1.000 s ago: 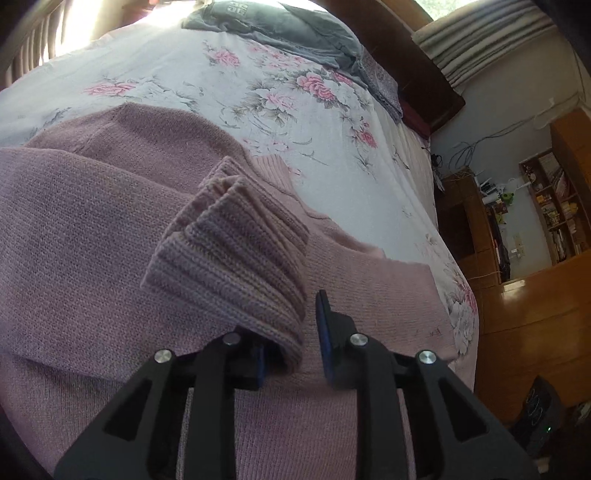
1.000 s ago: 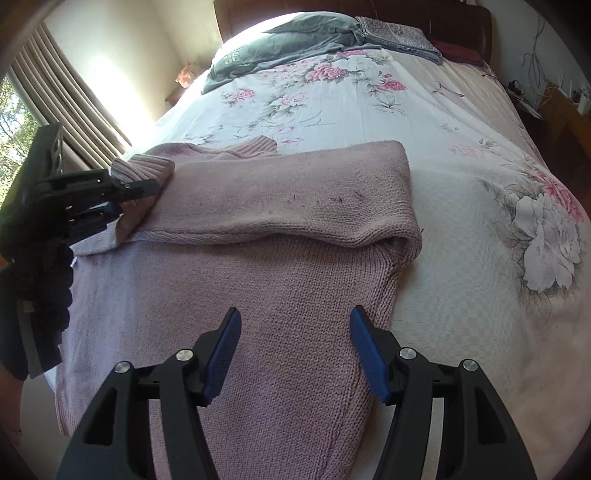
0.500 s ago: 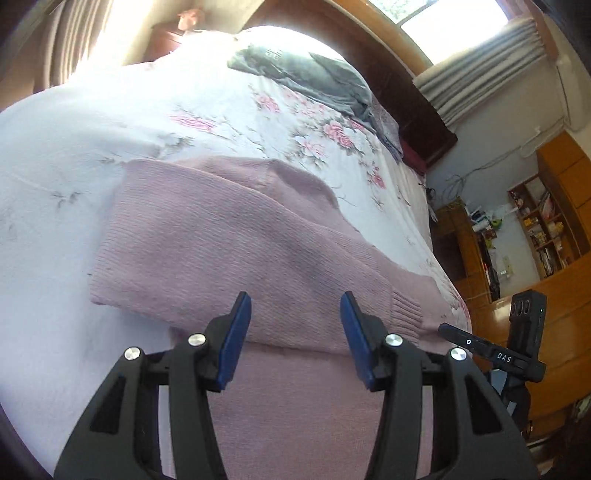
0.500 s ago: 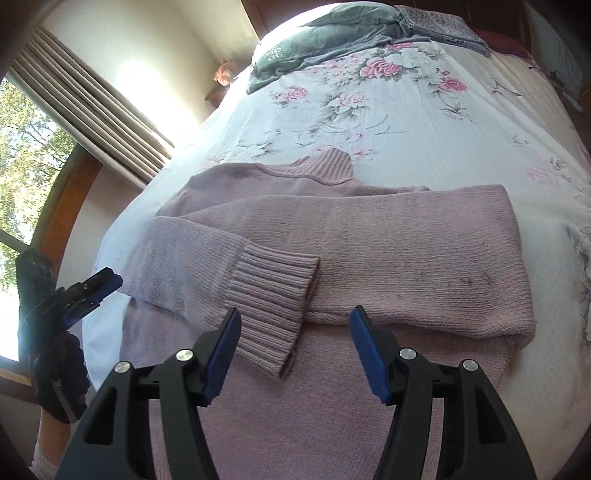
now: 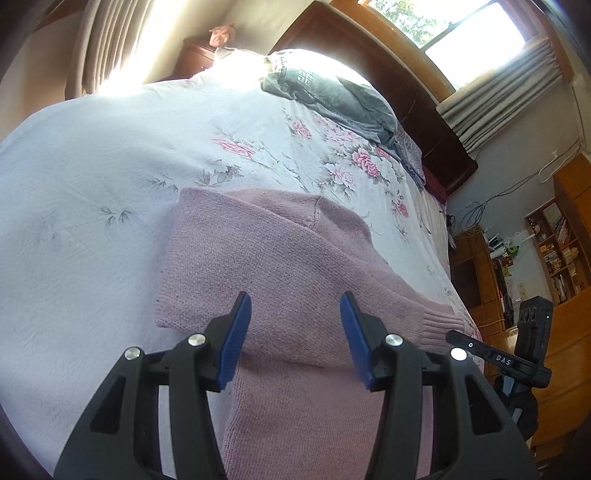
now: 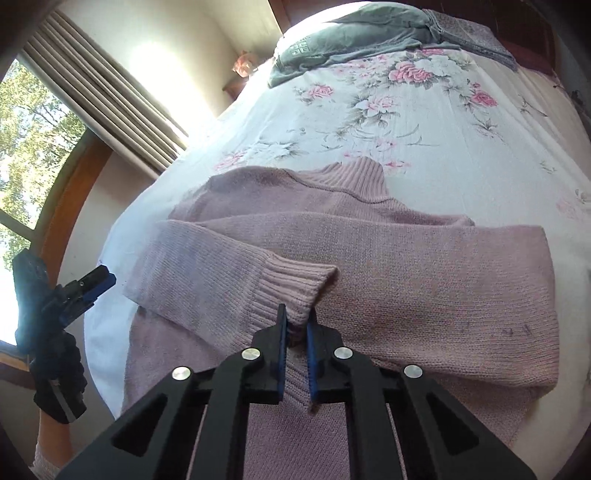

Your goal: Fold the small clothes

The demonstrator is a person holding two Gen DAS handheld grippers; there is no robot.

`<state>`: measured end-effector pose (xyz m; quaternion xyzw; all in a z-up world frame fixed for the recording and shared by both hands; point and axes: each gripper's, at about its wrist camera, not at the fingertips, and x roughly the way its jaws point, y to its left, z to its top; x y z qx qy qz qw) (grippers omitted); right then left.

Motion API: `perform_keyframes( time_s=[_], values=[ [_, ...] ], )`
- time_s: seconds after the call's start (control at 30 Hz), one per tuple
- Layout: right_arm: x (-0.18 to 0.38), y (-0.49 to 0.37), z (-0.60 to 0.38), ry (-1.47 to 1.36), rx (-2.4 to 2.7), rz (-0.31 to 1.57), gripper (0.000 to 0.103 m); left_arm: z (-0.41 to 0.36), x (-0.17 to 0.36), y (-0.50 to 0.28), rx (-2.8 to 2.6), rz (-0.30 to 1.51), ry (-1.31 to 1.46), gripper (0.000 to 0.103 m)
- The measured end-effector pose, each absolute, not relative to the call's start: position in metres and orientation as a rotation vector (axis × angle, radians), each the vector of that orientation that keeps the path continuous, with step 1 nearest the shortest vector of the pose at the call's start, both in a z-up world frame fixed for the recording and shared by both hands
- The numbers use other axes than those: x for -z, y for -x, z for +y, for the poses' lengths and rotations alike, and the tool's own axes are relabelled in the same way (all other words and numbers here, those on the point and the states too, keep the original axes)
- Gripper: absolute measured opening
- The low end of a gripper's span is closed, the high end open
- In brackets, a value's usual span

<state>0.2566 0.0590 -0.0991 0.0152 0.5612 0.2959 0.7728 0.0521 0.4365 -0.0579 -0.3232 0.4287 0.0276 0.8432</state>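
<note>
Right tool [image 6: 295, 328]: blue pads pinched tight on the ribbed cuff [image 6: 295, 284] of the pink sweater [image 6: 406, 280], right at the cuff's lower corner.
Left tool [image 5: 295, 332]: spread wide, gripping nothing, hovering over the folded sleeve near the sweater's left shoulder; in the right wrist view it shows at the far left edge [image 6: 88, 284], off the side of the bed.
Sweater: lying flat on the bed [image 5: 92, 206], collar [image 6: 358, 175] pointing toward the headboard, both sleeves folded across the chest, and the cuffed sleeve lies on top of the other.
Cuff: sits near the middle of the chest, its ribbing bunched between the right tool's pads.
Bed cover: white with pink roses, bare cloth all round the sweater.
Far end: a grey pillow [image 6: 351, 33] by the dark wooden headboard [image 5: 388, 88], well apart from the sweater.
Room: curtains [image 6: 99, 92] and a window on the left of the right wrist view, wooden shelves [image 5: 554, 247] on the right of the left wrist view.
</note>
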Motion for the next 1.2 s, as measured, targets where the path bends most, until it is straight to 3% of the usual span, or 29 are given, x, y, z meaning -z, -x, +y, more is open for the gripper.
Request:
perform_keyframes(
  time_s=[0.3,0.53,0.63,0.9,1.2],
  values=[
    [0.035,-0.283,-0.028,-0.099,-0.483,1.057,0.007,0.416,0.043,-0.077,-0.044,0.893,0.608,0.049],
    [0.092,-0.303,-0.07,-0.097,-0.314,1.199,0.002,0.392,0.077,-0.109,-0.078,1.023,0.509,0.049],
    [0.118,-0.298,-0.068,-0.018,-0.265,1.252,0.009,0.391,0.097,-0.117,-0.102,1.093,0.482,0.049],
    [0.081,-0.275,-0.051,-0.034,-0.409,1.138,0.015,0.365,0.059,-0.112,-0.043,1.017,0.396,0.051],
    [0.14,-0.271,-0.054,-0.059,-0.366,1.272,0.015,0.367,0.108,-0.113,-0.075,1.126,0.413,0.051]
  ],
)
